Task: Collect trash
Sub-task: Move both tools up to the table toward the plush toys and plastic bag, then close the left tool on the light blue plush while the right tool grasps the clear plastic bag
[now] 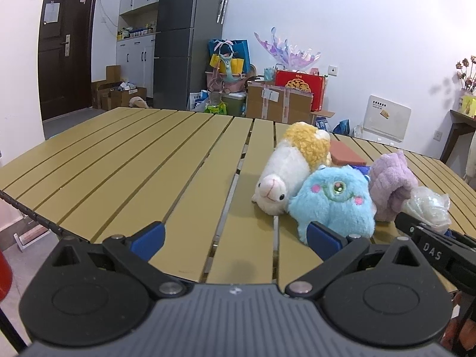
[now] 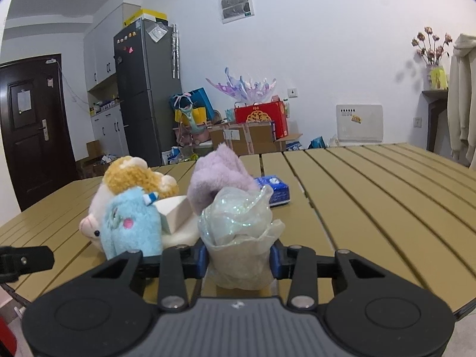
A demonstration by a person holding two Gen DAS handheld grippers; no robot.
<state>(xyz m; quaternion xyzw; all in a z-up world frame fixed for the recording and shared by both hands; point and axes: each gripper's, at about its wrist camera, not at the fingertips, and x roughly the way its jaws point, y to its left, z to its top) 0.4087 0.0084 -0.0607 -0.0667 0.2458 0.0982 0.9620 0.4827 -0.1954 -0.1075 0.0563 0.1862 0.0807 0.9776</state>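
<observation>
Your right gripper [image 2: 239,260] had its blue fingers pressed in on a crumpled, shiny plastic wrapper [image 2: 238,235], which sat at the near edge of the slatted table [image 2: 372,208], just in front of the purple cloth [image 2: 218,175]. Your left gripper [image 1: 235,238] was spread wide with nothing in it, low over the table beside the blue plush toy [image 1: 333,202] and the white plush toy [image 1: 285,175]. By my reading you were early on: one piece gripped but not yet carried off. No bin showed in either view, and the blue tissue pack [image 2: 275,189] lay untouched.
</observation>
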